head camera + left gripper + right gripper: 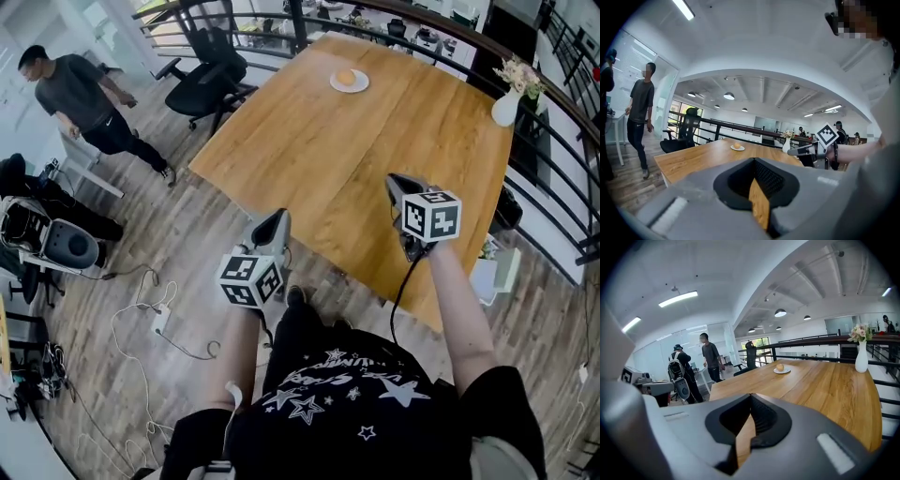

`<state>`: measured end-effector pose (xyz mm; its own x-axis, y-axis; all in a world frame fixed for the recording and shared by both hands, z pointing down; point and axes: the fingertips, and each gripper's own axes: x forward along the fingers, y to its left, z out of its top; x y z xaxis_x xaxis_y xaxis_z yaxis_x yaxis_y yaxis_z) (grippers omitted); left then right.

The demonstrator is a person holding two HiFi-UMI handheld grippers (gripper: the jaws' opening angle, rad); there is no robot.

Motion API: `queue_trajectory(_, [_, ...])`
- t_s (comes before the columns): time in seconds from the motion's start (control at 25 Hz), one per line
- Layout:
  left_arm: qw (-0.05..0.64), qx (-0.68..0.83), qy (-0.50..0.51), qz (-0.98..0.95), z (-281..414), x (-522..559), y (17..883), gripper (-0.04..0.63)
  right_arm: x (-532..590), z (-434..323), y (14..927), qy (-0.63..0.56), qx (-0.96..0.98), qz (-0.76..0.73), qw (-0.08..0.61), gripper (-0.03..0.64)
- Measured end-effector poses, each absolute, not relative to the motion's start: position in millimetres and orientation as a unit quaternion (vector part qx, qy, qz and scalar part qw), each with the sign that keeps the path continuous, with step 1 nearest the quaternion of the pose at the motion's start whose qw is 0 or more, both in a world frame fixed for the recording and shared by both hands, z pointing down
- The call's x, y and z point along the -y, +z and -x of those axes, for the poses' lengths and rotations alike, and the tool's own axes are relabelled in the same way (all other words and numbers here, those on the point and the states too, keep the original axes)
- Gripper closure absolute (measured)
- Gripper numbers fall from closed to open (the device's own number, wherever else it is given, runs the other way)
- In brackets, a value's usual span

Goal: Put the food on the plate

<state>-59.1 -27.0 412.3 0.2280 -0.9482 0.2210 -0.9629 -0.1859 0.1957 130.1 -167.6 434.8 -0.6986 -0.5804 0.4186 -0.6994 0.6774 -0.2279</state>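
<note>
Wooden bench (309, 141) runs far ahead to the plate (361, 86) already carrying the food (346, 77), nearer your right claw (395, 181) than your left claw (280, 216), both clenched on nothing.

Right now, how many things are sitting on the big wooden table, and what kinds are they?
Plate: 1
Round orange food on the plate: 1
White flower vase: 1
Total: 3
</note>
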Motion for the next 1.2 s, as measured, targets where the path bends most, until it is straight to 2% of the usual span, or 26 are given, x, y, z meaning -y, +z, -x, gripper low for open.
queue_trajectory(0.56, [0.169,0.627,0.021,-0.760,60,-20,430,0.594,108,-134,471,0.223,0.902,-0.327,0.175,0.617])
queue_trajectory(1.2, [0.193,0.631,0.020,-0.752,29,-153,439,0.594,-8,-168,470,0.245,0.894,-0.334,0.169,0.617])
